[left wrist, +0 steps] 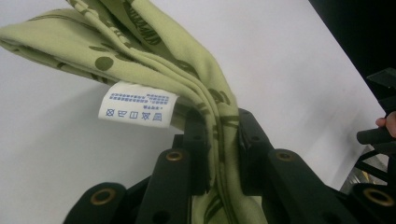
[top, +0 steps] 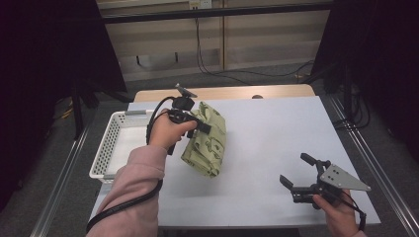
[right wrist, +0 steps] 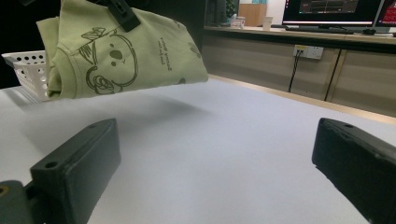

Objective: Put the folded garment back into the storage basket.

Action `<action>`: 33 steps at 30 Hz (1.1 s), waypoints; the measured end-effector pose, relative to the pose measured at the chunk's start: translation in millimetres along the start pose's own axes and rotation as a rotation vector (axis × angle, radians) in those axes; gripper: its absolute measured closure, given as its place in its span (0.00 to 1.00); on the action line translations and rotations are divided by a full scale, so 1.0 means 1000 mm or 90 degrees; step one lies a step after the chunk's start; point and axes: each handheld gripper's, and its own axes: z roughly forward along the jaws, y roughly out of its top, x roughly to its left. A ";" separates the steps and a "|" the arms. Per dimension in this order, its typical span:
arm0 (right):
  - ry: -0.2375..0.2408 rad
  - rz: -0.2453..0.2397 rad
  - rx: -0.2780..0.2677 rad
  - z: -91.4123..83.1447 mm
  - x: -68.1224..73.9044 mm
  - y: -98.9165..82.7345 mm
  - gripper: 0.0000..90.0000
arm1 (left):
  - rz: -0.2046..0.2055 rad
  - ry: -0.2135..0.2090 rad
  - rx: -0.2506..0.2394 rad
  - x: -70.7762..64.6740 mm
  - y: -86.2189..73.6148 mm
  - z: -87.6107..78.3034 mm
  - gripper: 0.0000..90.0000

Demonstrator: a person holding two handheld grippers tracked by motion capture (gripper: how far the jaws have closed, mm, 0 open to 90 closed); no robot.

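A folded light-green garment (top: 207,138) with a koala print hangs in the air over the left part of the white table (top: 267,138). My left gripper (top: 201,126) is shut on its folded edge. In the left gripper view the two black jaws pinch the green cloth (left wrist: 140,42) between them, and a white care label (left wrist: 137,103) dangles beside them. From the right gripper view the garment (right wrist: 126,51) floats above the table with its shadow underneath. My right gripper (top: 296,174) rests low at the table's front right, jaws wide apart, nothing between them (right wrist: 215,154).
A white perforated basket (top: 111,143) sits at the table's left edge, just left of the lifted garment. Behind the table runs a wooden cabinet wall (top: 222,34) with cables. Dark curtains flank both sides.
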 end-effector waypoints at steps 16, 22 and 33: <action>0.000 -0.005 0.000 0.000 -0.001 0.000 0.01 | -0.007 0.018 0.007 0.007 0.006 -0.021 0.86; 0.001 -0.005 -0.002 0.000 -0.001 0.000 0.01 | -0.009 0.026 0.009 0.009 0.007 -0.029 0.86; 0.001 -0.006 0.000 0.000 0.000 0.000 0.01 | -0.014 0.034 0.010 0.013 0.010 -0.044 0.86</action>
